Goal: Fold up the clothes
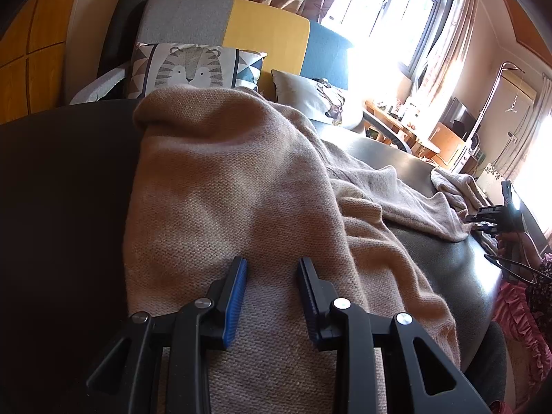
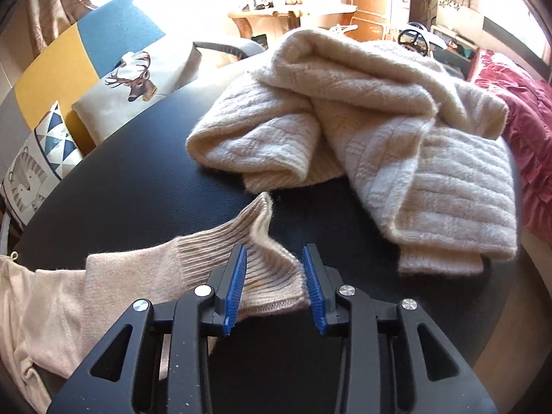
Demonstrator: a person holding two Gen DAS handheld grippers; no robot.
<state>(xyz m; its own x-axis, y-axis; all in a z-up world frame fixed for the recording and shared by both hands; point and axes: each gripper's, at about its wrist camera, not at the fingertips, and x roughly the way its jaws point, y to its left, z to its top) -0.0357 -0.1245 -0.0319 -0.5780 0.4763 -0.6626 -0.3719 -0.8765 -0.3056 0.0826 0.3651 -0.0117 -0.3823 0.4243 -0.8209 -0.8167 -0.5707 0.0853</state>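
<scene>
bare black table (image 2: 138,186) left of cream sweater heap (image 2: 362,131), tan cuff (image 2: 262,276) between right tongs (image 2: 276,284)

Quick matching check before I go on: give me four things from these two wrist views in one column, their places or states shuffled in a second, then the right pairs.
Things:
1. tan sweater
2. ribbed cuff
3. cream ribbed sweater
4. deer cushion

Places or states:
A. crumpled in a heap at the far side of the black table
B. on the sofa beyond the table
C. between the open fingers of the right gripper
D. spread under the open left gripper

Pairs: 1-D, 2-C, 3-A, 4-B
</scene>
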